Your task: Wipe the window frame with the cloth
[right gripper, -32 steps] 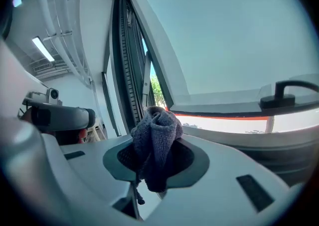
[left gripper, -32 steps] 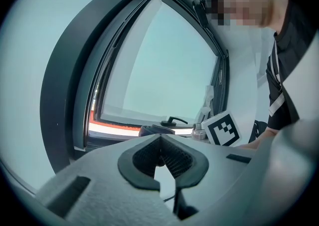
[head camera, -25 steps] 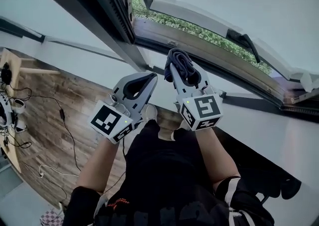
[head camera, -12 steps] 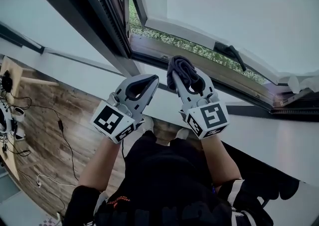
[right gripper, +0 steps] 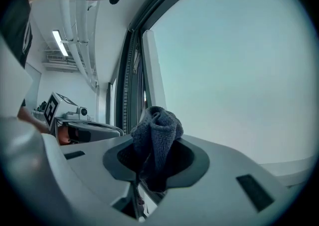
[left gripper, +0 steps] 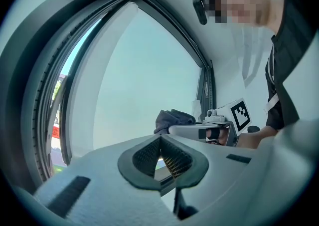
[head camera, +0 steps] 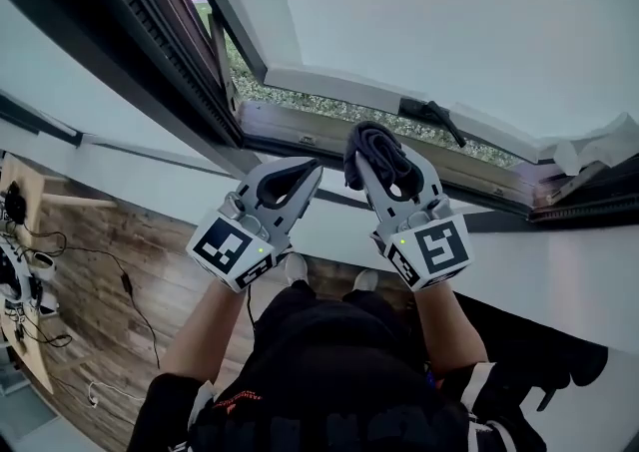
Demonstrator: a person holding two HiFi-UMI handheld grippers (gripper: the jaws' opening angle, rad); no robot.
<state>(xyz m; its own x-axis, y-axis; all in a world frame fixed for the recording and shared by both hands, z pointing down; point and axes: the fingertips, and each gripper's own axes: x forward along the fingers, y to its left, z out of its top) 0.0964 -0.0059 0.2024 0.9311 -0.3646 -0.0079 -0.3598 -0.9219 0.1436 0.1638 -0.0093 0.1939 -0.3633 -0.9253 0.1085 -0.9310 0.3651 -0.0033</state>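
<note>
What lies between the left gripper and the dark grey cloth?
Nothing: the head view shows a bare gap between the left gripper and the dark grey knitted cloth clamped in the right gripper.

The cloth (head camera: 367, 144) sits between the jaws of the right claw (head camera: 391, 167), bunched past its tips. The left claw (head camera: 298, 171) is just to that claw's left, jaws together. The window frame (head camera: 290, 131) runs just ahead of both claws, with the sash (head camera: 449, 31) beyond the right one and the floor (head camera: 110, 270) below the left.
</note>
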